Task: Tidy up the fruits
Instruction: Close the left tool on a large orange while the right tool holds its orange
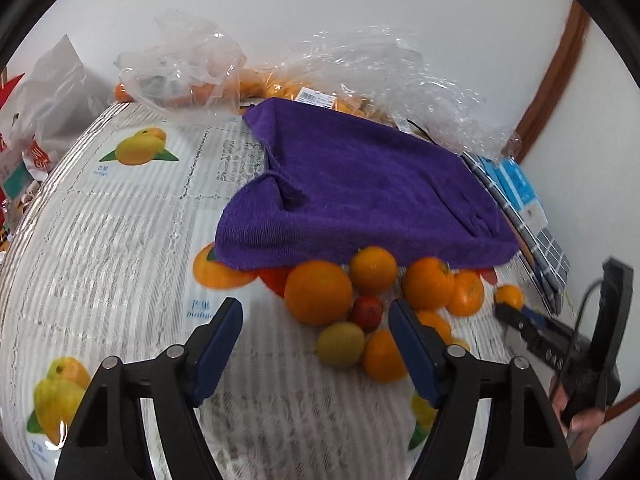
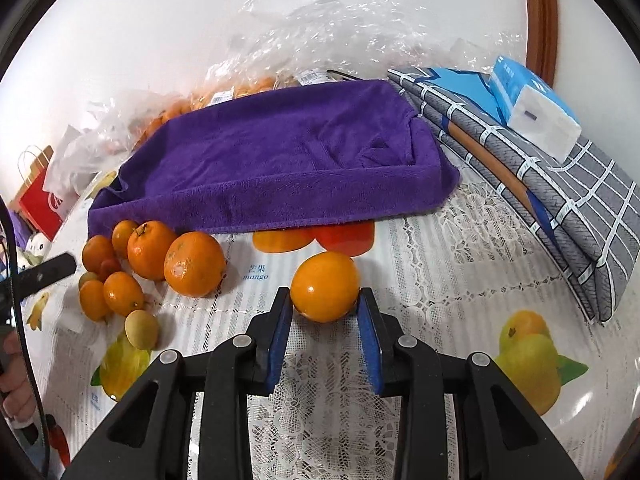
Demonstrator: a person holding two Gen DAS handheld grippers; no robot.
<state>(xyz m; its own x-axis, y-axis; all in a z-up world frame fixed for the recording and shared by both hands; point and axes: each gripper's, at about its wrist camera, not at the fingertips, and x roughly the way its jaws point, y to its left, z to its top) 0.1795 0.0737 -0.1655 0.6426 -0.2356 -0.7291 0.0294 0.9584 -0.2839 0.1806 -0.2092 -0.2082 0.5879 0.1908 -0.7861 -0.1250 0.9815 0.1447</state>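
Left wrist view first: the left gripper hangs over the table with its blue-padded fingers spread wide and nothing between them. The landmark here is the purple towel, draped over something boxy. Right at the towel's near edge sits the fruit pile: a big orange on the pile's left side, a smaller one behind it against the towel's hem, a small red fruit tucked in the middle, and a yellow-green fruit on the side of the pile facing away from the towel. Behind the towel, crinkly clear plastic bags with more oranges inside. The right gripper shows at the towel's near right corner, closed around a small orange.

Right wrist view: the right gripper has that small orange pinched between its two pads, fingers narrowed to the fruit's width, in front of the towel's long near edge. The rest of the pile sits by the towel's left near corner. To the towel's right lies a folded grey checked cloth with a tissue pack on top.
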